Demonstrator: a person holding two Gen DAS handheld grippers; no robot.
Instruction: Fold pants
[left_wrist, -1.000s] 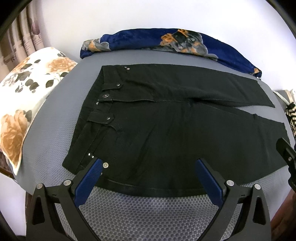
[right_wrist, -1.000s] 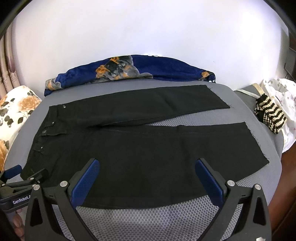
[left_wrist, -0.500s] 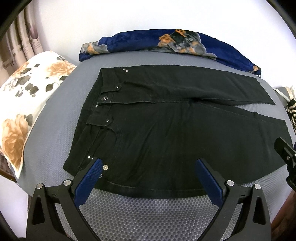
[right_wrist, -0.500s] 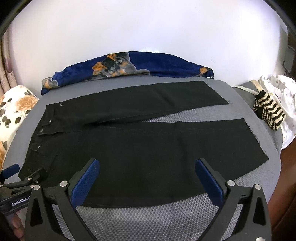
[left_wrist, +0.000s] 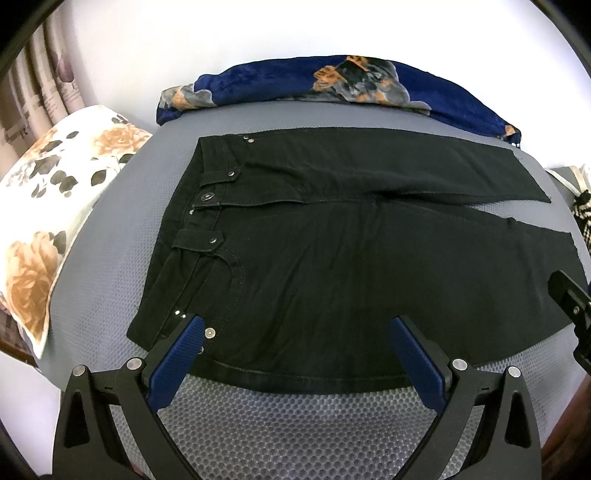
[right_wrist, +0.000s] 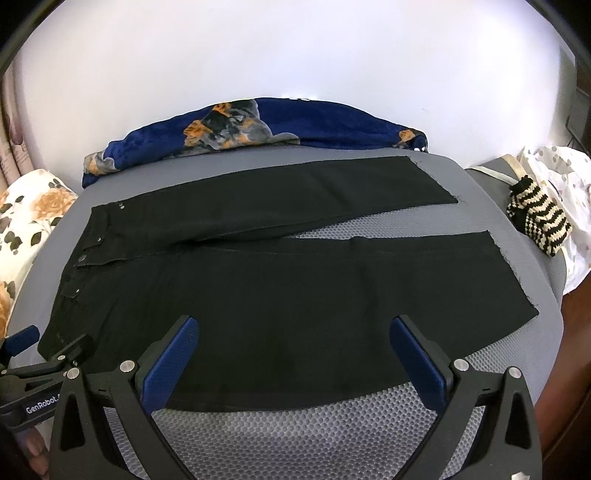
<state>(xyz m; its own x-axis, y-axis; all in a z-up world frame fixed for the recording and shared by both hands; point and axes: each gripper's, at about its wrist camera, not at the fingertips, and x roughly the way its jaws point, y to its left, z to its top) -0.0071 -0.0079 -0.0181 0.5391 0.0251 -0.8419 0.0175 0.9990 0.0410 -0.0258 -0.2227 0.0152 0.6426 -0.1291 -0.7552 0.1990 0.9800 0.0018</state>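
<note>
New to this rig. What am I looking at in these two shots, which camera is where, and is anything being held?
There is no robot arm. A person holds a two-finger gripper in each hand, and each gripper carries a fisheye camera that looks forward along its blue-padded fingers.

The left wrist view shows the left gripper near the waistband end of the pants. The right wrist view shows the right gripper at the near edge of the same pants, further along the leg. The left gripper also shows at that view's lower left.

The black pants lie flat on a grey mesh-covered bed, both legs spread apart. Around them are a blue blanket, a floral pillow and a striped knit item.

Both grippers are open and hold nothing.
</note>
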